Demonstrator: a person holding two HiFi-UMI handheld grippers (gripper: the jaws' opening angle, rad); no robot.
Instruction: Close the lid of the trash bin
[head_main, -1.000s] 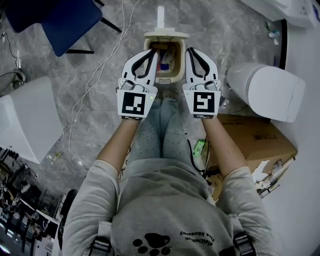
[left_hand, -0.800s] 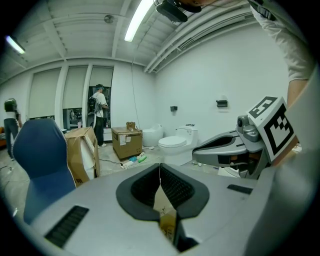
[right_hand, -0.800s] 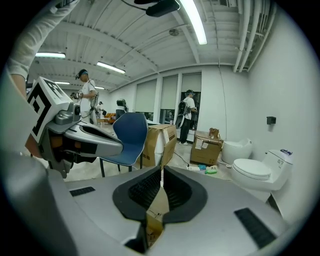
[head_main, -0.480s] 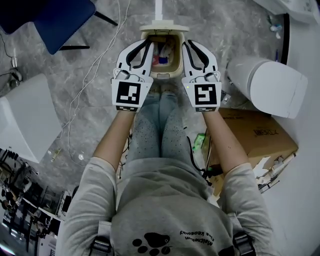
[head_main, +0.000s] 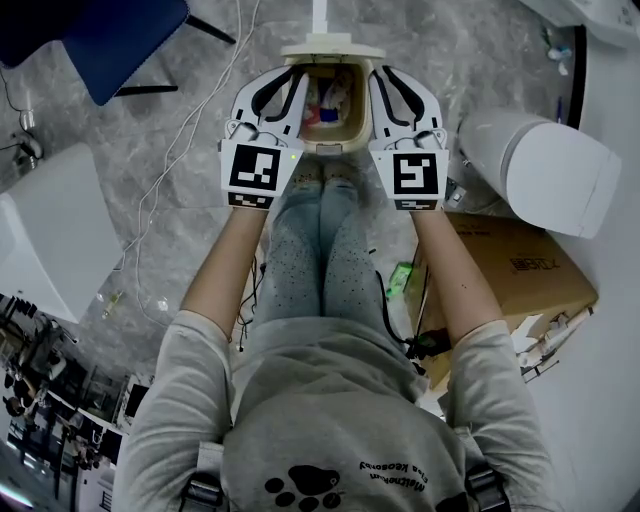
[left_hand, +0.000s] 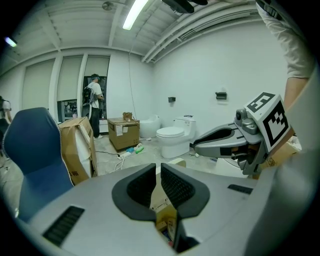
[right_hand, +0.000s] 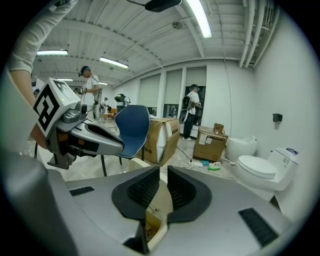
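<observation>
bright, even indoor light. in both gripper views a ceiling tube (left_hand: 136, 12) glares near 12 o'clock, fisheye bends the walls and black vignette rings the edges. left gripper (left_hand: 156, 167) and right gripper (right_hand: 163, 171) go soft toward 6 o'clock. the head view is sharp, with faint shadows on the floor (head_main: 190, 170).

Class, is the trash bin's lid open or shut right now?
Open: the lid stands upright behind the trash bin, whose contents show.
</observation>
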